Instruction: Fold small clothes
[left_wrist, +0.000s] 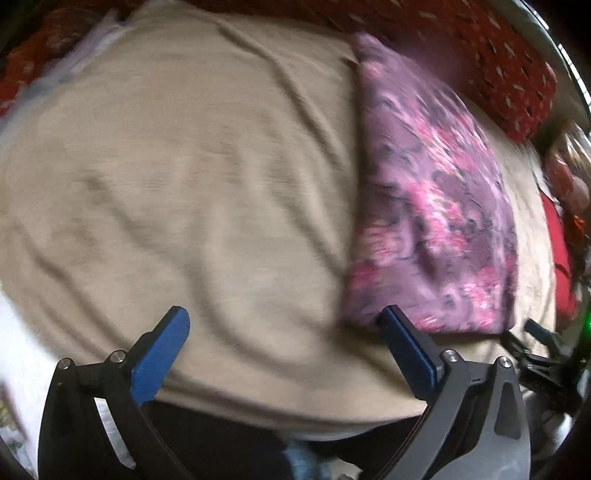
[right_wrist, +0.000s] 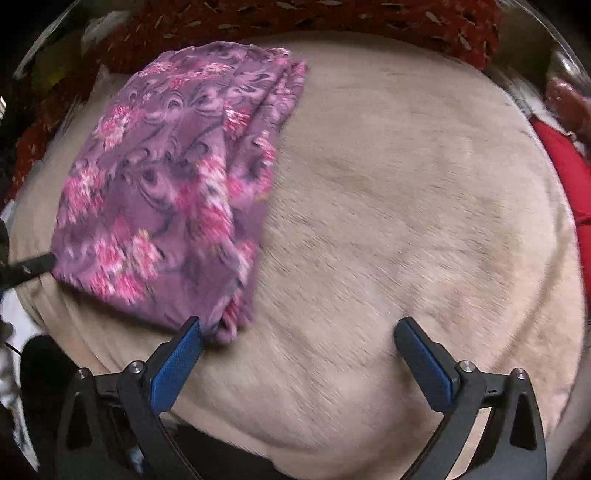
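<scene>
Lying folded, purple floral cloth (right_wrist: 166, 184) between left gripper (left_wrist: 288, 332), right gripper (right_wrist: 299, 339); both agape, empty

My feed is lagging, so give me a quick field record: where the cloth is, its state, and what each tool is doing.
garment: purple floral cloth, folded into a rough rectangle with layered edges along its right side
surface: beige blanket, wrinkled, cloth lying on it
left tool: open, holding nothing, right finger at the cloth's near corner
right tool: open, holding nothing, left finger at the cloth's near bunched corner
contact: cannot tell if either finger touches the cloth
surroundings: red patterned fabric past the blanket's far edge
image quality: motion blur in both views
</scene>
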